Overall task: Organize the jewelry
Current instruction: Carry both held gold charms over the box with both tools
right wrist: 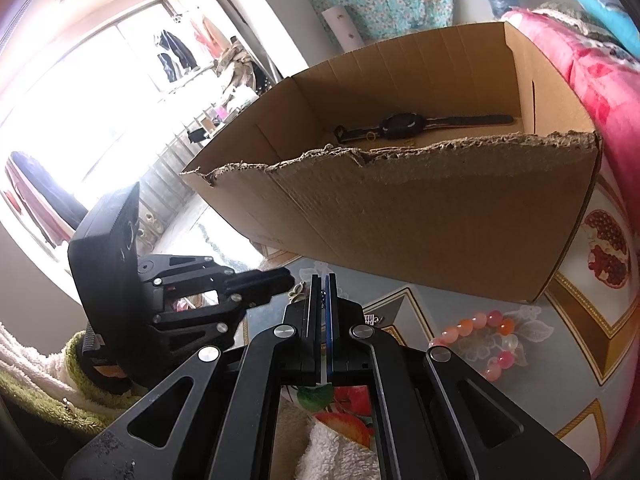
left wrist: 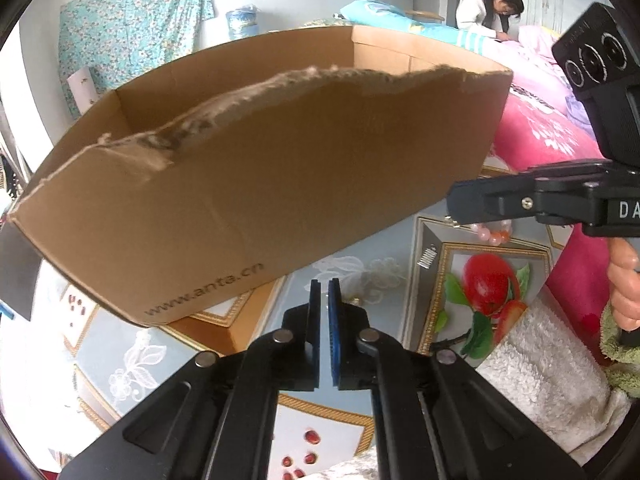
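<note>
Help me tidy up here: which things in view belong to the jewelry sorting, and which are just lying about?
Job:
box
watch, inside the box
bead bracelet, on the table beside the box
small trinket, by the left gripper
right gripper

Lying about:
white towel
pink blanket
floral cloth

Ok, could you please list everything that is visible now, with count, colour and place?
cardboard box: one, brown, on the tablecloth
watch: one, black, inside the box
bead bracelet: one, pink and orange, in front of the box
tablecloth: one, grey-blue with fruit prints, under everything
towel: one, white, near edge
blanket: one, pink, right of the box
person: one, white top, far behind
left gripper: black, shut
right gripper: black, shut
</note>
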Motion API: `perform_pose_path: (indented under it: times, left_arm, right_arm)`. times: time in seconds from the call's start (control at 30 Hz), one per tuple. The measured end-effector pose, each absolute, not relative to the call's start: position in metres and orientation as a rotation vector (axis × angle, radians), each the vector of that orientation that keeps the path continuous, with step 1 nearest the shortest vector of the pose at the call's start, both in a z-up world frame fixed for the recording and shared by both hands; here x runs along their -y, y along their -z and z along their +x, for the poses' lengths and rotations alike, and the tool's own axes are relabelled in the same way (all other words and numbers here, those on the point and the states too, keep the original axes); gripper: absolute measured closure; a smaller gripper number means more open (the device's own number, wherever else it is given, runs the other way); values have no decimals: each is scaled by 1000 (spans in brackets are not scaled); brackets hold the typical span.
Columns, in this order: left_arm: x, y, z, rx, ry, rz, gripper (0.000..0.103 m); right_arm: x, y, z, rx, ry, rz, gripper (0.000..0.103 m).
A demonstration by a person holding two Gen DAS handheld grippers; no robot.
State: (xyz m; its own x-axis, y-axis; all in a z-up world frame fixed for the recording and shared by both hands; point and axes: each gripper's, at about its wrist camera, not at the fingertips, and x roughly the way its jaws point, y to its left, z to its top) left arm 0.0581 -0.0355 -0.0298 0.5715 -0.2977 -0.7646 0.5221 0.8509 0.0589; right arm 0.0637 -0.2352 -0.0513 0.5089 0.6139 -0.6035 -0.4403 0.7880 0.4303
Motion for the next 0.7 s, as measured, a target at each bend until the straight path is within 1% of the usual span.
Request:
perform_pose_path:
  times: [0.3, 0.4, 0.47, 0.53, 0.7]
  left_arm:
    - [34, 30, 53, -839, 494, 280, 100]
    - [37, 26, 49, -841, 546, 213, 99]
    - [42, 24, 47, -837, 589, 186, 94]
    - [55, 25, 45, -817, 622, 198, 85]
    - [85, 36, 44, -788, 680, 311, 84]
  right_arm:
    - [243, 35, 55, -768, -634, 231, 103]
    - [247, 30, 53, -755, -609, 223, 103]
    - [251, 28, 52, -749, -593, 228, 103]
    - [251, 28, 52, -747, -578, 237, 103]
    - [255, 29, 49, -747, -558, 248, 103]
